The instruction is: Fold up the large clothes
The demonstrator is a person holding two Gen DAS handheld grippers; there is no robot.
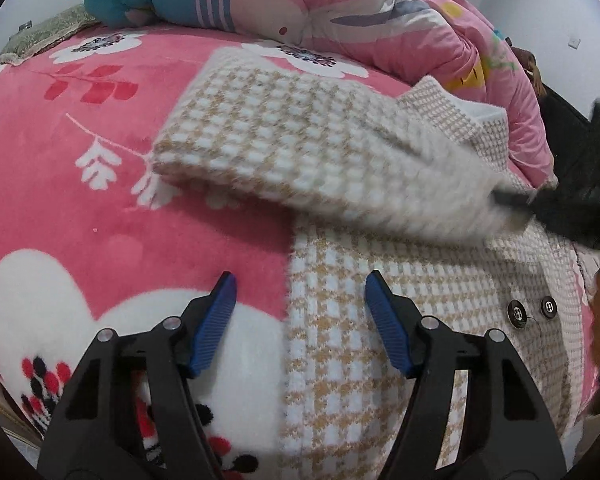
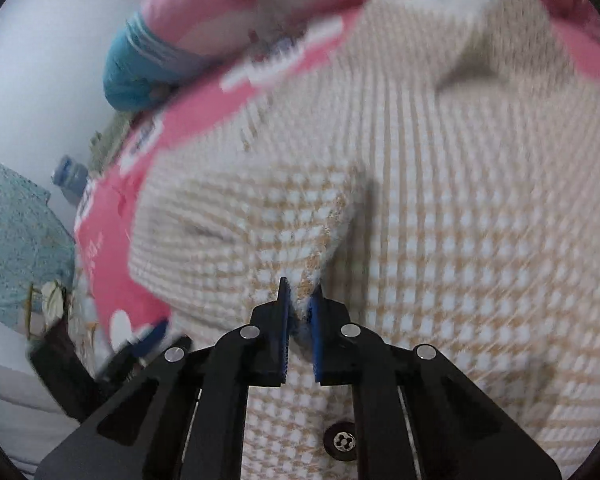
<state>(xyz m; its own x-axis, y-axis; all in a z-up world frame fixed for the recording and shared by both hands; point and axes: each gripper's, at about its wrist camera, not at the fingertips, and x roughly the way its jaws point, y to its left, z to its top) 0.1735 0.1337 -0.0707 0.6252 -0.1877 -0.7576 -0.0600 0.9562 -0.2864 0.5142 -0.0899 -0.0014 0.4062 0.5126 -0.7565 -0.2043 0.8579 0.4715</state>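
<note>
Left gripper: we hold jaws apart over houndstooth jacket edge.
Right gripper: jaws clamped on jacket sleeve, twelve o'clock.

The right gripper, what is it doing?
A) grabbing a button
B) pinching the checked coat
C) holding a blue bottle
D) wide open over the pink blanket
B: the right gripper has its blue pads nearly together with a fold of the checked coat caught between them, while the button lies untouched beneath it.
</note>
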